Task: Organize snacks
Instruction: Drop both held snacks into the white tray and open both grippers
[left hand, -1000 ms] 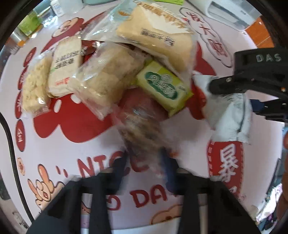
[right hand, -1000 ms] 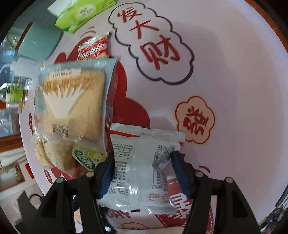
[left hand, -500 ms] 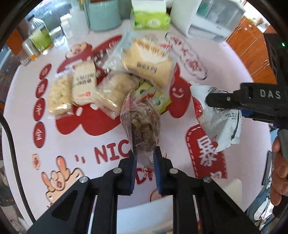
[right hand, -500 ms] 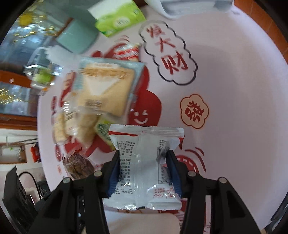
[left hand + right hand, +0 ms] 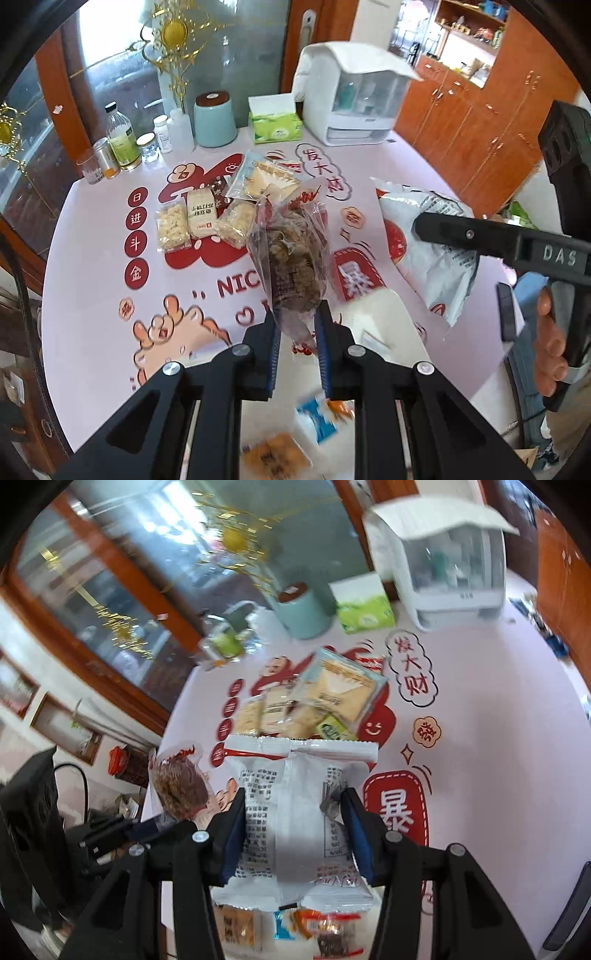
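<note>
While the left claw (image 5: 297,334) clamps the tail of a clear packet of brown snack (image 5: 291,258) above the pink desk (image 5: 88,295), the left wrist view shows more snack packs (image 5: 207,218) piled mid-desk. In the right wrist view, the right claw (image 5: 293,829) grips a white printed packet (image 5: 295,812) by both sides, raised over the desk's near edge.

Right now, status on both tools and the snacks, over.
Left tool shut on clear brown-snack bag. Right tool shut on white packet. Both clear of table. Snack pile left there. Nothing in the way.
</note>
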Demonstrator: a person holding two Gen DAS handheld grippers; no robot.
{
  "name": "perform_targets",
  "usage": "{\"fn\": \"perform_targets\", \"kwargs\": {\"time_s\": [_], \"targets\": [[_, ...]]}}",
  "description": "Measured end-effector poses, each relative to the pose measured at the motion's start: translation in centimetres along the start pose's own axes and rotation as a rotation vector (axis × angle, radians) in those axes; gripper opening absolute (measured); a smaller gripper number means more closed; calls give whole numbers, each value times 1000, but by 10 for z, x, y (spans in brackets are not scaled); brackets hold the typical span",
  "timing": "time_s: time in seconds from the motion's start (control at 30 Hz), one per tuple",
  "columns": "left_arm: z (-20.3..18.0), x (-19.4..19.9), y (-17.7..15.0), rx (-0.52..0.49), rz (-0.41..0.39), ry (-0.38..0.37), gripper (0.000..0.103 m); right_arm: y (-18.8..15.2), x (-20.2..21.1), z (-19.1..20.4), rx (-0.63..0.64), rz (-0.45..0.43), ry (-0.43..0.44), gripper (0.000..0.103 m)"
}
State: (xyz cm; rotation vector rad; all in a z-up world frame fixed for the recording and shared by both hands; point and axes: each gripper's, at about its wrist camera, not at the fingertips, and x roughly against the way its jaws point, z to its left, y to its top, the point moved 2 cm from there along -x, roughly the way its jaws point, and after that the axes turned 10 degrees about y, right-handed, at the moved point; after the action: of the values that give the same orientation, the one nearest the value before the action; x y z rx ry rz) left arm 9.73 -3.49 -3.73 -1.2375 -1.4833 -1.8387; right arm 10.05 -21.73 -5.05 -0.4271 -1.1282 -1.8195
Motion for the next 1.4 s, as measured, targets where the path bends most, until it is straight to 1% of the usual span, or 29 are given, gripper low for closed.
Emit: {"fn": "perform_targets", "kwargs": {"time_s": [0.1, 0.17, 0.27, 0.37, 0.43, 0.5, 0.57, 0.63, 0.67, 0.7, 0.73, 0.77, 0.8, 0.87, 0.97, 1.03, 1.13, 1.4], "targets": [[-3, 23, -28, -5, -8, 2, 16, -27, 16, 18, 68, -29, -9, 50], [-5, 31, -46, -2, 0, 2, 16, -47, 24, 28, 108, -45, -20, 50], [-5, 34, -75, 2, 19, 10, 16, -75, 29, 37, 143, -55, -21, 50], [-8, 34, -101, -6, 33, 38, 16, -102, 28, 40, 163, -58, -35, 50], [-10, 31, -112, -9, 43, 46, 16, -114, 24, 40, 179, -47, -49, 51], [-10, 26, -120, 5, 58, 44, 16, -125, 20, 40, 198, -37, -81, 51], [-11, 24, -124, 12, 57, 46, 16, -131, 14, 38, 200, -21, -92, 52], [-12, 20, -127, 13, 51, 67, 17, -133, 9, 35, 196, -6, -100, 53], [-13, 18, -128, 14, 49, 83, 24, -134, 7, 35, 196, -4, -105, 53], [-13, 16, -128, 18, 46, 98, 42, -135, 4, 34, 199, -4, -117, 53], [-13, 14, -128, 22, 42, 115, 55, -135, 3, 34, 199, -6, -126, 54], [-13, 13, -128, 28, 37, 126, 77, -135, 2, 33, 196, -8, -132, 55], [-14, 14, -130, 39, 23, 132, 86, -137, 2, 34, 196, -9, -132, 55], [-15, 15, -132, 45, 12, 124, 87, -139, 3, 35, 202, -13, -129, 56], [-19, 9, -134, 44, 33, 120, 87, -141, 8, 39, 225, -35, -119, 60], [-21, 5, -136, 41, 44, 126, 87, -141, 10, 42, 237, -38, -116, 60], [-23, 3, -137, 43, 39, 124, 87, -143, 11, 47, 266, -37, -121, 60], [-17, 2, -137, 103, 37, 126, 87, -150, 10, 54, 309, -21, -118, 60]]}}
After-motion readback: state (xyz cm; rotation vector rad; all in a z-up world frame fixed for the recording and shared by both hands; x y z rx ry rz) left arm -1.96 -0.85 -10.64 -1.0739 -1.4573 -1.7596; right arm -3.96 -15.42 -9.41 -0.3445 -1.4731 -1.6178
